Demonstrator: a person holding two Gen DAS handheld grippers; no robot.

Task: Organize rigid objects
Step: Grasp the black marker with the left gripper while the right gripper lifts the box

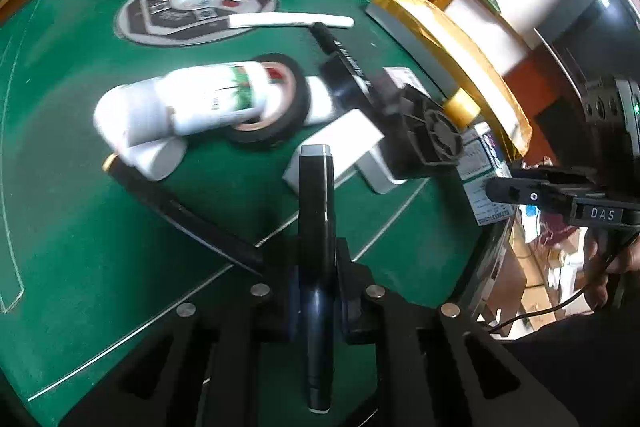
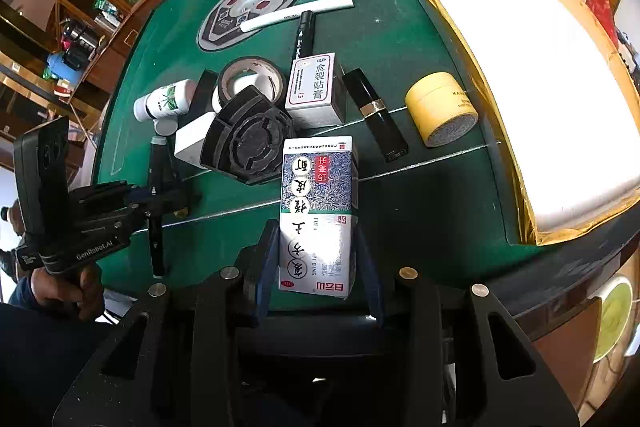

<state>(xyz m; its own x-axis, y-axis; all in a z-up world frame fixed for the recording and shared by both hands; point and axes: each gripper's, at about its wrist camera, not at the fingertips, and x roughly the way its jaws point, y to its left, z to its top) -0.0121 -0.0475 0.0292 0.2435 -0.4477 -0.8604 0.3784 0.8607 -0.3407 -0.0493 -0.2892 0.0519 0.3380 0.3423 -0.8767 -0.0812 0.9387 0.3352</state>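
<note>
- Progress, as I judge it: early. The big open box with yellow-brown taped rim and white inside (image 2: 520, 75) at the right edge of the green felt worktop (image 2: 440, 187) looks like the bin. Its inside is washed out white and I can't make out anything in it.
- Left claw (image 1: 316, 291) is clamped on a slim black marker pen with a grey end cap (image 1: 316, 227). The pen is lifted off the worktop, held near mid-length.
- Pen long axis runs straight along the claw's forward line, grey cap pointing away toward the clutter. In the right wrist view it hangs near vertical in frame at the left of the pile (image 2: 156, 211).
- Right claw (image 2: 316, 267): the blue-and-white printed medicine carton (image 2: 318, 211) sits between the fingers (image 2: 264, 267). Both pads look close to its sides, but I can't tell if they actually grip.
- Carton long axis points away from the claw, toward the black round slotted plastic holder (image 2: 248, 135). Print reads upside down from here.
- Still loose on the worktop:
  - white pill bottle with green label (image 2: 168, 103)
  - black tape roll (image 2: 252, 79)
  - white plaster carton with red-bordered label (image 2: 316, 91)
  - black lipstick tube with gold band (image 2: 376, 115)
  - yellow round jar on its side (image 2: 442, 109)
  - long white tube (image 2: 298, 13)
  - second black marker (image 2: 304, 33)
- So most of the sorting is left.
</note>
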